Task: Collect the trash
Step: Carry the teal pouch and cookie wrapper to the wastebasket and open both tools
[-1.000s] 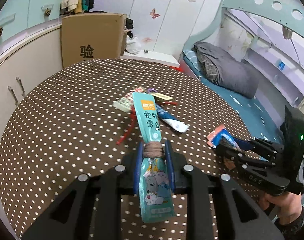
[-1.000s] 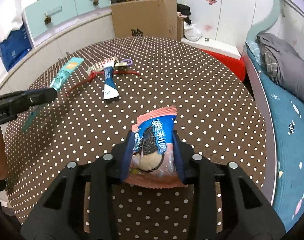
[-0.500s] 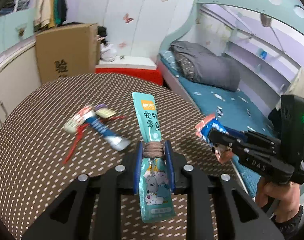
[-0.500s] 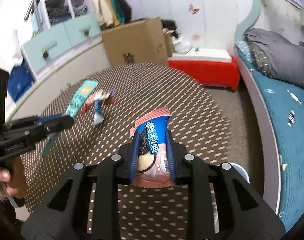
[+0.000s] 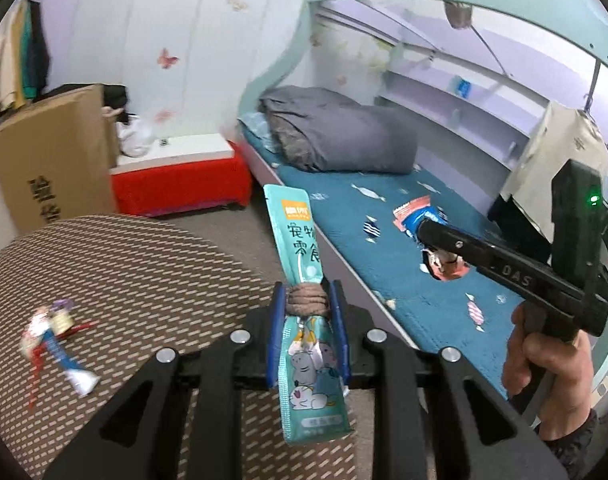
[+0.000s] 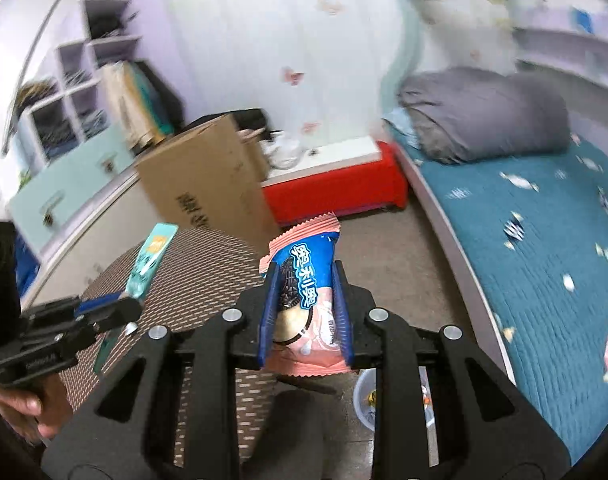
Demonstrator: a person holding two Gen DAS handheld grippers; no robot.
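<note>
My left gripper (image 5: pixel 305 316) is clamped on a teal snack pouch (image 5: pixel 300 264), which stands upright between the jaws above the edge of the dotted table (image 5: pixel 136 276). My right gripper (image 6: pixel 305 312) is clamped on a blue-and-pink cookie wrapper (image 6: pixel 307 280), held over the floor beside the bed (image 6: pixel 543 240). More wrappers (image 5: pixel 56 344) remain on the table, blurred. A white bin (image 6: pixel 363 400) sits partly hidden under the right gripper.

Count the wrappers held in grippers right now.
2: teal snack pouch clamped in the left gripper; pink-and-blue cookie wrapper in the right gripper. More trash on the table, blurred.
</note>
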